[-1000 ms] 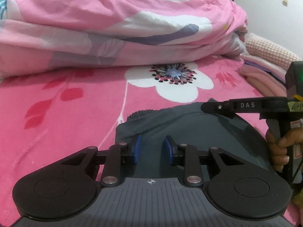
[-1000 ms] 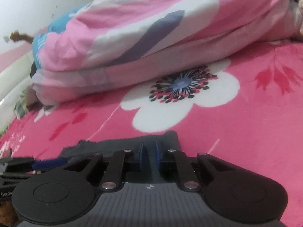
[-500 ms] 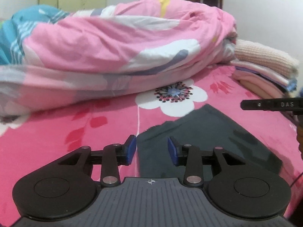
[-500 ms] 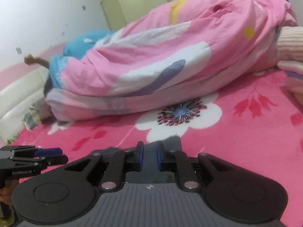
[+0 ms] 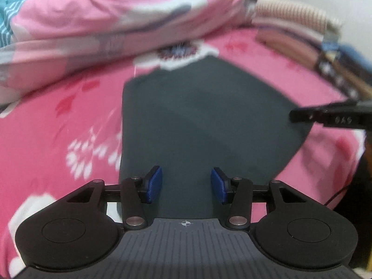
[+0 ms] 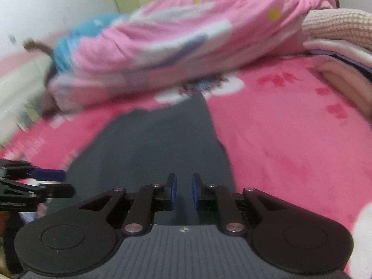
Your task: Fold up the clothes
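A dark grey garment [image 5: 204,121] lies spread flat on a bed, filling the centre of both wrist views, with its far edge reaching a white flower printed on the pink floral bedsheet [image 5: 58,125]. In the left wrist view, the left hand-held gripper [image 5: 186,184] sits low in the frame above the near end of the cloth; its jaws have just been opening and stand well apart, the blue pads [image 5: 154,183] clear of the fabric, with nothing between them but the garment seen below. The tip of the right hand-held gripper [image 5: 330,117] enters from the right edge, over the garment's right border.

In the right wrist view, the right hand-held gripper [image 6: 184,191] shows only a narrow gap between its blue pads; motion blur makes it hard to be sure, but no cloth appears pinched there, and the garment lies flat beneath. The left tool shows at the left edge of that frame.

A bundled pink quilt [image 5: 116,16] with white and blue patches stretches across the top of both frames. A stack of folded textiles [image 6: 337,32], cream knit uppermost, sits at the upper right, well apart from the garment.
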`<act>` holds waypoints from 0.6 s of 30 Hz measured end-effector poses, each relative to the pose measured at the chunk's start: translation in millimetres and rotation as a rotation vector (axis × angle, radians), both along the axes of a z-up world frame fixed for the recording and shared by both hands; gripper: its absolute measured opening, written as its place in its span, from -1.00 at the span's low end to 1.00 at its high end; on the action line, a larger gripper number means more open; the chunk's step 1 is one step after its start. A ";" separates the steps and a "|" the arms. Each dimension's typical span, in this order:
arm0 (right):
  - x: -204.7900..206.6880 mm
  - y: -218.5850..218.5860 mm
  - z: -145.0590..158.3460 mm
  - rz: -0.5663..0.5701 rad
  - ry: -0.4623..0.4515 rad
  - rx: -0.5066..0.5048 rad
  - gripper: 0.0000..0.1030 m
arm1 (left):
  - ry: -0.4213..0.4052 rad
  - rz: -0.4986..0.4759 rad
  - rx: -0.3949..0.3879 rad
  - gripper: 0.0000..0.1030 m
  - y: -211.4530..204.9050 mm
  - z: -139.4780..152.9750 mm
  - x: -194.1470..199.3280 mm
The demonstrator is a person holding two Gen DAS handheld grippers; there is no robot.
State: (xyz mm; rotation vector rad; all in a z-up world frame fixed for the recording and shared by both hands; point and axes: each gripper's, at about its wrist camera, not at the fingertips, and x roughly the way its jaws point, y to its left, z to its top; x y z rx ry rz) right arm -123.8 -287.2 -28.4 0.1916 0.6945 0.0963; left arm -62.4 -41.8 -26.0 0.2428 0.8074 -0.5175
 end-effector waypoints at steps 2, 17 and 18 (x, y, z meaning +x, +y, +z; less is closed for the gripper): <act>0.8 1.5 -12.3 -0.006 0.027 -0.031 -0.73 | 0.018 0.006 0.002 -0.09 -1.4 -8.2 0.7; -18.0 6.1 -1.0 -0.008 -0.042 -0.122 -0.75 | 0.041 0.045 -0.031 -0.01 4.8 -11.0 0.8; -18.3 4.4 -1.4 -0.017 -0.039 -0.126 -0.75 | 0.041 0.045 -0.032 0.00 5.0 -11.1 1.0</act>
